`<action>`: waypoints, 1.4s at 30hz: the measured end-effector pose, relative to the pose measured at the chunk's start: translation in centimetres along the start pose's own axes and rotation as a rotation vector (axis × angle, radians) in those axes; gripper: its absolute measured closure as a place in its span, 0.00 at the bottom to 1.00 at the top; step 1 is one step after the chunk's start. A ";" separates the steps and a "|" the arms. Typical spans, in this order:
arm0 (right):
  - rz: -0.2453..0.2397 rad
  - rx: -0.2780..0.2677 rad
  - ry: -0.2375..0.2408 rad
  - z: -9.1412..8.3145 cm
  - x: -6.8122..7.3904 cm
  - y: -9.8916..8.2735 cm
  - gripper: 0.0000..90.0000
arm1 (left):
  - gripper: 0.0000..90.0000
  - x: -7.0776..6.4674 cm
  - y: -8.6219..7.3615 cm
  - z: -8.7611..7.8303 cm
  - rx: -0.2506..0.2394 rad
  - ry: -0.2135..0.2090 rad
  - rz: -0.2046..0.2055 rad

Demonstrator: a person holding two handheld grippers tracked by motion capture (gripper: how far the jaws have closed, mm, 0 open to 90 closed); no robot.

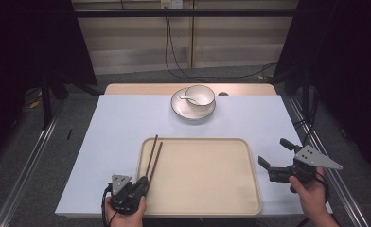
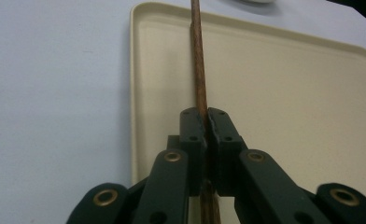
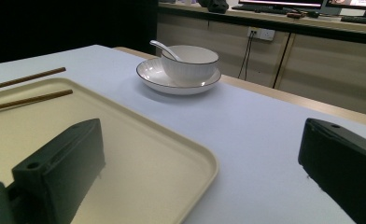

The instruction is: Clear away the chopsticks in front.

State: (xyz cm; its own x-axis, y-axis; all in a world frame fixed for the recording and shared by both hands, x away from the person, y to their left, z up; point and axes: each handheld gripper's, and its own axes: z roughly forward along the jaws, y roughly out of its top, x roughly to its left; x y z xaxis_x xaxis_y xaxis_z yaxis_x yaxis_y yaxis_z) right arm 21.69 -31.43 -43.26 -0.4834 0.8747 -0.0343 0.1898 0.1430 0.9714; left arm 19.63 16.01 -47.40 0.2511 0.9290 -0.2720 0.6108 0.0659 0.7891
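We look down from above the table's near edge; each gripper view sits low and close, sharing the tray (image 1: pixel 200 177) (image 2: pixel 274 93) (image 3: pixel 139 154).

This looks like a lab set up for recording. Black curtains (image 1: pixel 27 42) hang on both sides of the bench (image 1: pixel 122 118), metal rails (image 1: pixel 27 161) run along the grey carpeted floor, and cables (image 1: pixel 174 52) trail down from a wall socket (image 1: pixel 170 4). Behind stands a long counter (image 3: pixel 265 21) with a monitor and keyboard.
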 end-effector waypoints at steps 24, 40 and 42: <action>0.002 0.005 0.001 0.0 0.0 0.0 0.00 | 0.87 0.0 0.6 0.3 -0.013 0.015 0.010; -0.002 0.008 0.001 0.1 0.0 0.0 0.00 | 0.58 -0.7 3.5 0.6 -0.064 -0.106 0.019; -0.005 0.009 0.000 0.1 0.0 0.0 0.00 | 0.54 -0.9 4.1 0.8 -0.069 -0.115 0.042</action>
State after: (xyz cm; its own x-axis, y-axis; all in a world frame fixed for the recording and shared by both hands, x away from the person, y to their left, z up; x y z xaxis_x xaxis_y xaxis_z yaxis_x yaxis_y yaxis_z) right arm 21.77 -31.39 -43.27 -0.4845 0.8739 -0.0386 0.1950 0.1510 0.9691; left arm 22.57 15.15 -44.35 0.3618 0.8839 -0.2963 0.5461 0.0566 0.8358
